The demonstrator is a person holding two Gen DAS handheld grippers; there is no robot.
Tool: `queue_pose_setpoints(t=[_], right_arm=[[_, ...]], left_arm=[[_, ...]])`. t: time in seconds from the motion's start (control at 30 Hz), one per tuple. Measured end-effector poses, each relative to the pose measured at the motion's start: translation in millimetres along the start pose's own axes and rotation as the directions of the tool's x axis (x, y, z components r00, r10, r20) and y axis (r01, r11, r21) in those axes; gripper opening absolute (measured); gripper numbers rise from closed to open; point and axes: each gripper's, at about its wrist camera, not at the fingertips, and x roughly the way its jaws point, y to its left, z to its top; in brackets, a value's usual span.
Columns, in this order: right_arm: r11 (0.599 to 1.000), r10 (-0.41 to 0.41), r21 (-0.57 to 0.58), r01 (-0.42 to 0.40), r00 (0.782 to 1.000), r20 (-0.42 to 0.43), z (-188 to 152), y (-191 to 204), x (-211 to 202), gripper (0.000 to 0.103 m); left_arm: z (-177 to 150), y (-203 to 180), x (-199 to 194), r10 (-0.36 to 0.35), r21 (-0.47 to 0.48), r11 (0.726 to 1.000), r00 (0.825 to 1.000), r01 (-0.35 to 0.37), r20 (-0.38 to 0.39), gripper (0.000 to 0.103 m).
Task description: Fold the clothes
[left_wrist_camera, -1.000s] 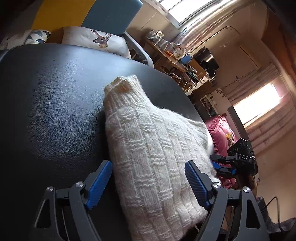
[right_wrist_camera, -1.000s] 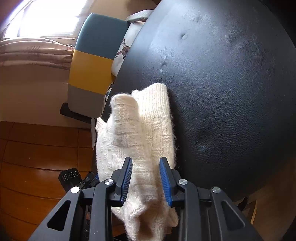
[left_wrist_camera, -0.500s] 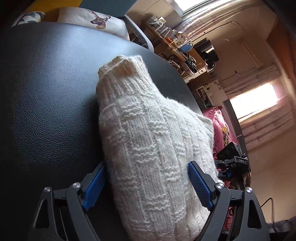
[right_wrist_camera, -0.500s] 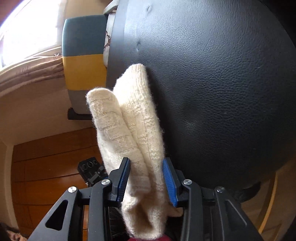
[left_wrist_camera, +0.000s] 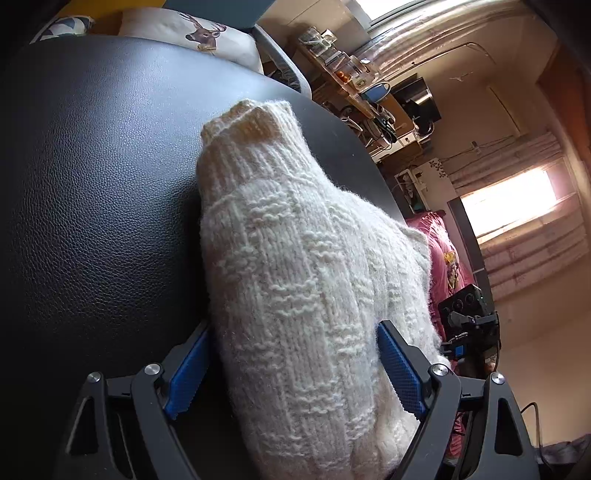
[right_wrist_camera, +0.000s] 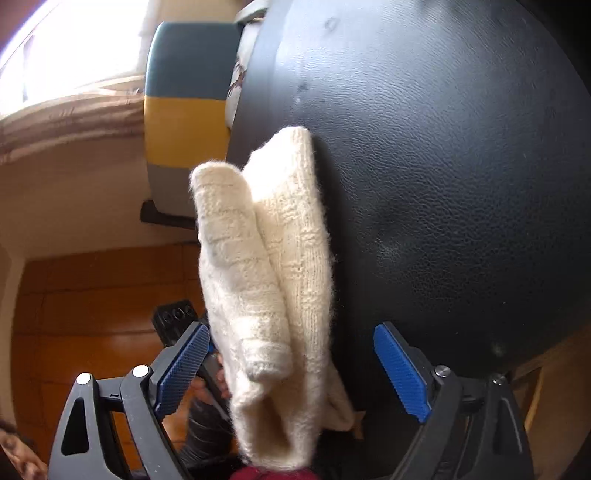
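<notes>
A cream knitted garment (left_wrist_camera: 295,280) lies folded in thick layers on a black leather-look tabletop (left_wrist_camera: 96,192), its ribbed cuff end pointing away toward the far side and its near end drooping over the table's edge. The left gripper (left_wrist_camera: 291,373) straddles the bundle with its blue pads (left_wrist_camera: 186,373) set wide; the wool fills the gap between them and brushes both pads, yet the fingers look slack rather than clamped. From the other side, the right gripper (right_wrist_camera: 291,369) is spreading its jaws at this moment: the folded knit (right_wrist_camera: 266,280) hangs between them, close against the left-hand pad (right_wrist_camera: 181,365) and well clear of the right-hand one, so nothing is pinched. A pink cloth (left_wrist_camera: 443,266) hangs just beyond the garment at the table's rim. Behind the table stands a chair with a teal, yellow and grey back (right_wrist_camera: 184,110), and a cushion printed with a deer (left_wrist_camera: 199,33) rests against it. A cluttered shelf (left_wrist_camera: 354,81) lines the far wall.
</notes>
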Motion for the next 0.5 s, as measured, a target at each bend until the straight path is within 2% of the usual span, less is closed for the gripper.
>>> queue_pose_setpoints(t=[0.07,0.2,0.3,0.33,0.37,0.43,0.5], right_arm=[[1.0,0.015,-0.007,-0.015,1.0,-0.011,3.2,3.9,10.3,0.094],[0.999,0.013,-0.043,-0.014,0.999,-0.032,8.1,18.9,31.7,0.102],[0.992,-0.034,-0.119,0.028,0.998,-0.05,1.7,33.2,43.7,0.101],[0.986,-0.065,-0.158,0.057,0.997,-0.05,-1.4,38.3,47.3,0.086],[0.976,-0.108,-0.195,0.099,0.993,-0.039,-5.1,42.2,50.7,0.058],[0.96,-0.161,-0.233,0.154,0.987,-0.013,-11.2,44.7,56.1,0.051],[0.964,-0.152,-0.222,0.147,0.988,-0.007,-14.2,42.3,58.0,0.049]], left_arm=[[-1.1,-2.2,-1.2,0.009,0.015,1.0,1.0,-0.009,0.001,0.087],[-2.5,-5.6,-1.4,0.019,0.041,0.999,1.0,-0.02,0.004,0.087],[-5.3,-9.6,-2.8,0.048,0.083,0.995,0.999,-0.049,0.016,0.084],[-5.7,-13.9,-1.9,0.072,0.107,0.992,0.997,-0.073,0.012,0.079],[-6.0,-17.4,-1.5,0.094,0.126,0.988,0.995,-0.095,0.017,0.077],[-6.5,-24.4,-1.0,0.136,0.16,0.977,0.99,-0.139,0.029,0.063],[-8.3,-29.6,-3.4,0.147,0.18,0.972,0.988,-0.154,0.054,0.053]])
